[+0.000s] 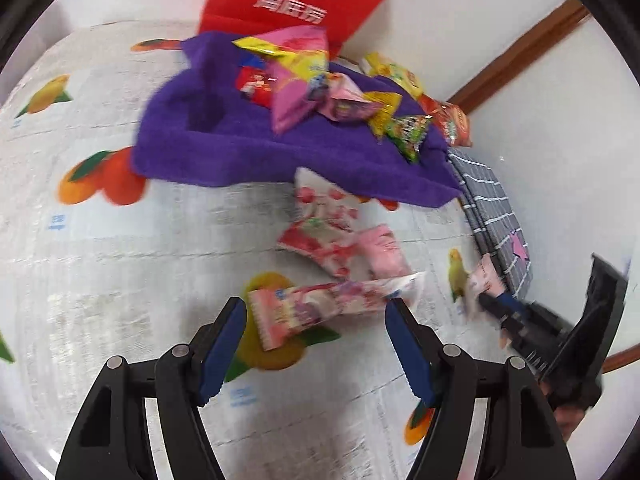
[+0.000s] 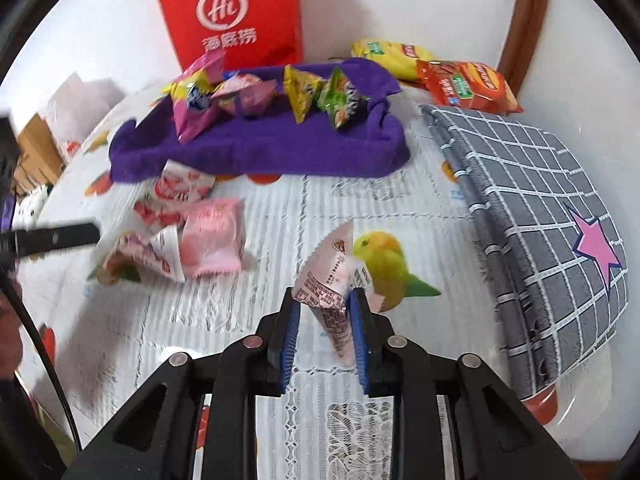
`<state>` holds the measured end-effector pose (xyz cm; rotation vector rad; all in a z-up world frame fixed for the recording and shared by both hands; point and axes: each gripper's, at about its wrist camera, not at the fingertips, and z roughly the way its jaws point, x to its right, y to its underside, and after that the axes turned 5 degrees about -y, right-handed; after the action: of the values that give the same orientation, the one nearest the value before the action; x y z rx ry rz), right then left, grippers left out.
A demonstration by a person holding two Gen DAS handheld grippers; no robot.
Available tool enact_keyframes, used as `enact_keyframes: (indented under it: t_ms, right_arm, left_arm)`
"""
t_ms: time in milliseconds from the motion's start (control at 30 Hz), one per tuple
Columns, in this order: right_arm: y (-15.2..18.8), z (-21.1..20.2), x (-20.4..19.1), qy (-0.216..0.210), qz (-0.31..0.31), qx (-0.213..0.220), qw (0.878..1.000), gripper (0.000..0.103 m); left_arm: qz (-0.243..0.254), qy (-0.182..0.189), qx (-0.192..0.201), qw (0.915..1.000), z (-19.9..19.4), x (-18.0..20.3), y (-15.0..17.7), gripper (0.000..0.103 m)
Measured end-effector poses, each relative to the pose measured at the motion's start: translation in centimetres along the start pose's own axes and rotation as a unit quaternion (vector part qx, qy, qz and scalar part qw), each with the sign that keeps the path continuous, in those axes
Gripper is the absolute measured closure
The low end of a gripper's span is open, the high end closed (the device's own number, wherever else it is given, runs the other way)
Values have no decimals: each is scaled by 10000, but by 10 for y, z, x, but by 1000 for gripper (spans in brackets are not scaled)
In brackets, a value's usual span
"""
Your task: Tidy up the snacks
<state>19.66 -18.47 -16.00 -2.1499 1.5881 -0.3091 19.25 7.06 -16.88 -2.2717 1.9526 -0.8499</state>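
My left gripper (image 1: 316, 312) is open just above the table, its jaws either side of a pink and white snack packet (image 1: 320, 304). More pink packets (image 1: 340, 236) lie beyond it. My right gripper (image 2: 326, 304) is shut on a pink snack packet (image 2: 332, 280) and holds it upright above the table; it also shows in the left wrist view (image 1: 486, 276). A purple towel (image 2: 260, 148) at the back holds several triangular snack bags (image 2: 304, 92). Loose pink packets (image 2: 208, 236) lie left of my right gripper.
A red paper bag (image 2: 236, 12) stands against the wall behind the towel. Yellow and red chip bags (image 2: 464, 84) lie at the back right. A grey checked cloth with a pink star (image 2: 552, 216) lies at the table's right edge. The tablecloth (image 2: 280, 216) has fruit prints.
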Motion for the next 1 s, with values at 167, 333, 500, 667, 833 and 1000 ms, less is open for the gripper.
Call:
enact_keyframes:
  t_ms: [167, 333, 500, 667, 833, 1000]
  right_arm:
    - [7, 3, -10, -382, -249, 31, 9990, 57]
    - [12, -7, -1, -373, -342, 299, 9983, 40]
    - [16, -7, 9, -429, -387, 369, 9976, 38]
    - [15, 7, 5, -444, -787, 317, 9954, 35]
    - [15, 31, -6, -48, -1303, 222, 9912, 35]
    - [5, 39, 1, -143, -1050, 468, 9933, 36]
  left_arm:
    - [106, 103, -104, 9998, 21, 18, -11, 33]
    - [298, 35, -162, 9994, 28, 25, -7, 33]
    - [282, 360, -472, 9978, 24, 22, 4, 33]
    - [343, 175, -511, 9980, 12, 14, 18, 33]
    - [496, -71, -339, 9982, -4, 13, 29, 33]
    - [601, -253, -244, 9976, -7, 19, 29, 33]
